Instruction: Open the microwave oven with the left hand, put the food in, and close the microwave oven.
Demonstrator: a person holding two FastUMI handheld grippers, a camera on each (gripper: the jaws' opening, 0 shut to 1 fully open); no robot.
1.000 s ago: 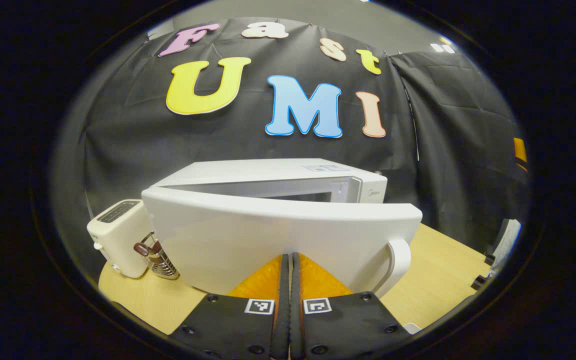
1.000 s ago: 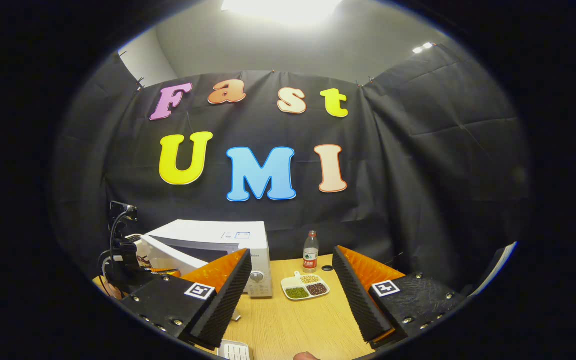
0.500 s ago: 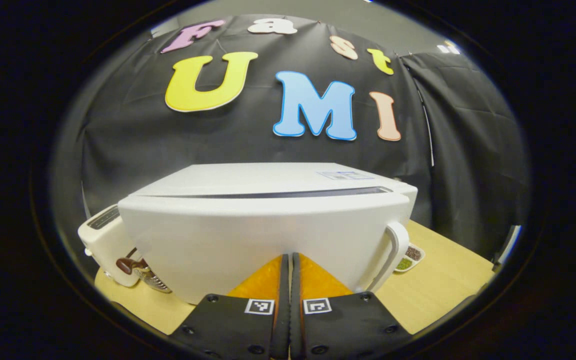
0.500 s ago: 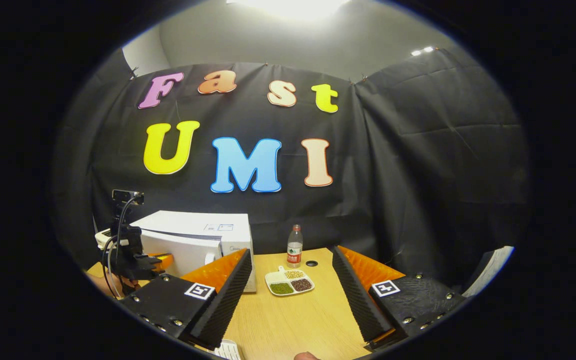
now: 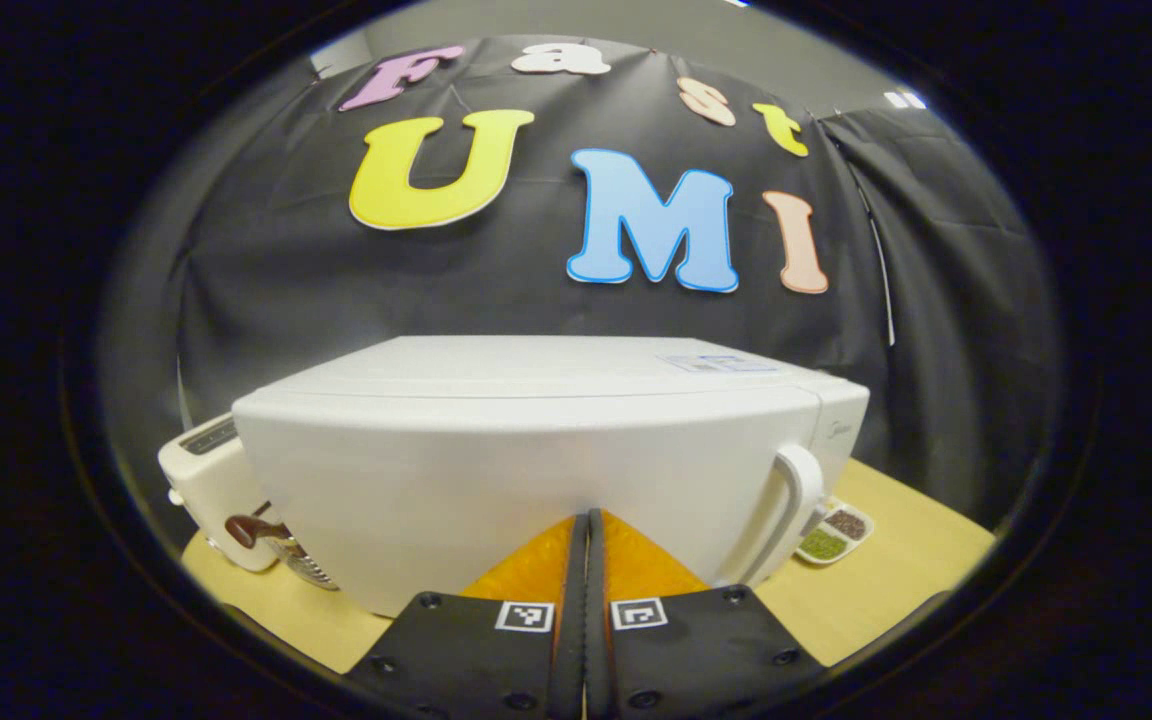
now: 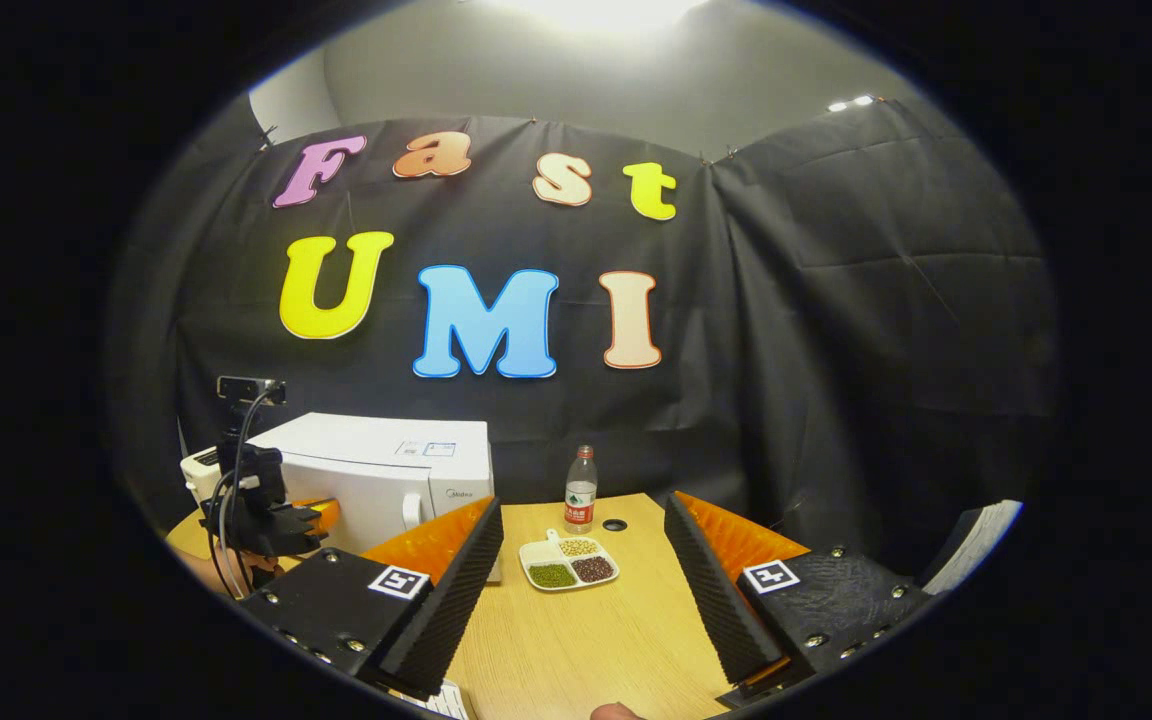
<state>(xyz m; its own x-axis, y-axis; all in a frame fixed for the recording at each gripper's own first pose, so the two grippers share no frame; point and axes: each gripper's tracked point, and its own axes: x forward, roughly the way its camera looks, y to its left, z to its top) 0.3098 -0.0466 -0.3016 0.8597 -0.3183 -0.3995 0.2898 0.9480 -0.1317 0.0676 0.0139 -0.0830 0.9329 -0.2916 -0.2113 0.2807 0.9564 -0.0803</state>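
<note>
Latching of the white box-shaped microwave oven (image 5: 536,450) could fail: clenched left gripper (image 5: 584,525) presses off-centre; right gripper (image 6: 581,590) gapes empty.

**Wooden tabletop carries kitchen gear in booth**

A light wooden tabletop (image 6: 586,630) stands before the black cloth wall. On it sits a white microwave oven (image 5: 536,470), door shut, its handle (image 5: 796,500) toward the right of the left gripper view. Just beside the oven's other side stands a white toaster (image 5: 201,490), with a small metal basket (image 5: 301,565) in front of it. In the right gripper view, a divided white dish (image 6: 569,566) of green, brown and pale grains lies near the oven, and a clear water bottle (image 6: 581,490) stands upright just behind the dish.
</note>
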